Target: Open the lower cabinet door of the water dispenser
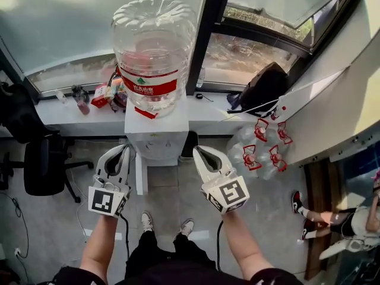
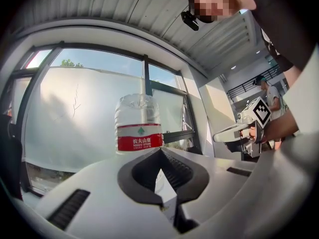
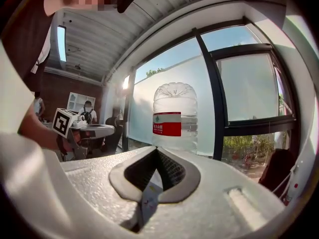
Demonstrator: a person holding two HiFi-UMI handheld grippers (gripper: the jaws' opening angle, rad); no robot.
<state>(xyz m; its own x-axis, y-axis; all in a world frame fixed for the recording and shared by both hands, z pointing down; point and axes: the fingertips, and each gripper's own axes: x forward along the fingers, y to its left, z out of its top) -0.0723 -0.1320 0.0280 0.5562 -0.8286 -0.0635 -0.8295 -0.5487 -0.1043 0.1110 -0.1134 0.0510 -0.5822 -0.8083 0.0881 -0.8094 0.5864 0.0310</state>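
Two tongs, one water dispenser (image 1: 155, 140), one bottle (image 1: 153, 52) on top. You hold left tongs (image 1: 126, 149) and right tongs (image 1: 198, 151) level, flanking the dispenser's front, both closed on nothing. Its lower door, below them, can't be made out.

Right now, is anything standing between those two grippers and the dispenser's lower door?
Nothing visible does. The left gripper and right gripper hang shut in open air facing the water dispenser, with floor below. The lower door is hard to make out from above.
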